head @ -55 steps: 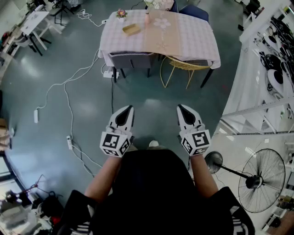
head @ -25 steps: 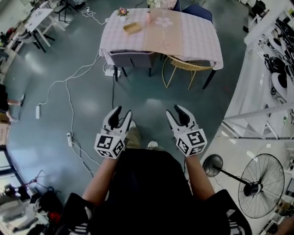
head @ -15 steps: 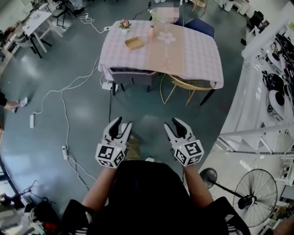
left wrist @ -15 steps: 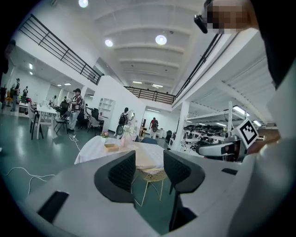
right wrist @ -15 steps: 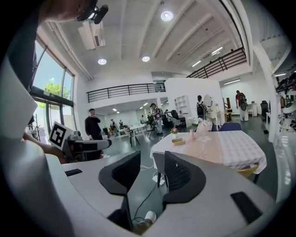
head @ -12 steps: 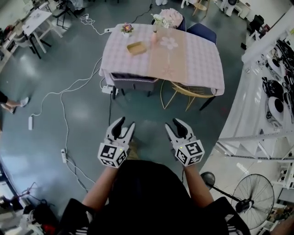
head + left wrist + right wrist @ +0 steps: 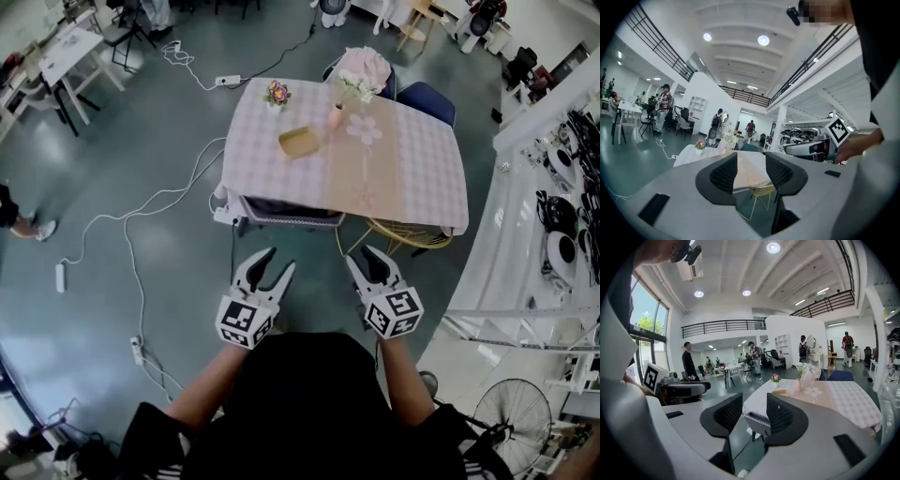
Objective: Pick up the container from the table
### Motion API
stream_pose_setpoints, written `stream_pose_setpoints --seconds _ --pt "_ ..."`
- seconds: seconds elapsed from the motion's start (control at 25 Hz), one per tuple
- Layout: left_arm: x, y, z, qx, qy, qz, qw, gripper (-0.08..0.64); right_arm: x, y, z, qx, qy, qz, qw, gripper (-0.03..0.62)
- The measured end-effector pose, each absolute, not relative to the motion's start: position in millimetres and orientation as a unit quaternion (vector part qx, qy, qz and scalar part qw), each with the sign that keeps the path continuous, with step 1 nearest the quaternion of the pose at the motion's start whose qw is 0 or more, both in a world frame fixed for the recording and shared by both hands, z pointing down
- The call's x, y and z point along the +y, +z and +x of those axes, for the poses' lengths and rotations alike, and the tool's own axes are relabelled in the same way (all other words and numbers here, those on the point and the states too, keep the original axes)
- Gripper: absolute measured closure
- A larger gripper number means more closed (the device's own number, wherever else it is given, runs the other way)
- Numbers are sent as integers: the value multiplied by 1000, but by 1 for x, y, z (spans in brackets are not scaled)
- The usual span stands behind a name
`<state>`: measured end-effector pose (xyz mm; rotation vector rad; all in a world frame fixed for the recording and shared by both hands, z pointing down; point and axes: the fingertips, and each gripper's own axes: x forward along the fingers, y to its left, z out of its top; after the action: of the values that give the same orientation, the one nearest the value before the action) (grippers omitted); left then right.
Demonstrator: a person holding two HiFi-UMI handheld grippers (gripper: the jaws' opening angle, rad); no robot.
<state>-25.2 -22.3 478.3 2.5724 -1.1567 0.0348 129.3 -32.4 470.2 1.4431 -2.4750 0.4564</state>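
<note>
A shallow tan container (image 7: 299,142) lies on the far table's pink checked cloth (image 7: 412,169), left of a pink vase (image 7: 336,117) holding pale flowers. In the right gripper view the container (image 7: 780,393) shows small, just above the jaws. My left gripper (image 7: 277,262) and right gripper (image 7: 363,257) hang side by side in front of my body, short of the table's near edge. Both are open and hold nothing. In the left gripper view the left gripper (image 7: 751,168) frames the table (image 7: 745,171). The right gripper (image 7: 754,413) points at the table's near left corner.
A small flower pot (image 7: 277,93) stands at the table's far left. A dark chair (image 7: 281,211) and a yellow wire chair (image 7: 403,234) are tucked in on the near side, with a blue chair (image 7: 427,94) beyond. White cables (image 7: 131,234) trail over the floor at left. A fan (image 7: 511,412) and shelving stand at right.
The table has come nearer and lower in the head view as I walk toward it. Both grippers have opened from nearly closed and stay in front of my body.
</note>
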Motion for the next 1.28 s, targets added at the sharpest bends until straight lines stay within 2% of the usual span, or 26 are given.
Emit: stream_pose_setpoints --seconds 0.44,0.92,1.28 --pt "-101 500 -58 -427 1 885 185 393 -150 516 82 -857 174 457 165 454" --pt "-226 518 -69 -496 31 838 227 393 -353 597 38 -882 213 368 206 453" --pt "-299 549 -85 -533 47 802 265 394 -447 718 -6 -863 278 321 273 453"
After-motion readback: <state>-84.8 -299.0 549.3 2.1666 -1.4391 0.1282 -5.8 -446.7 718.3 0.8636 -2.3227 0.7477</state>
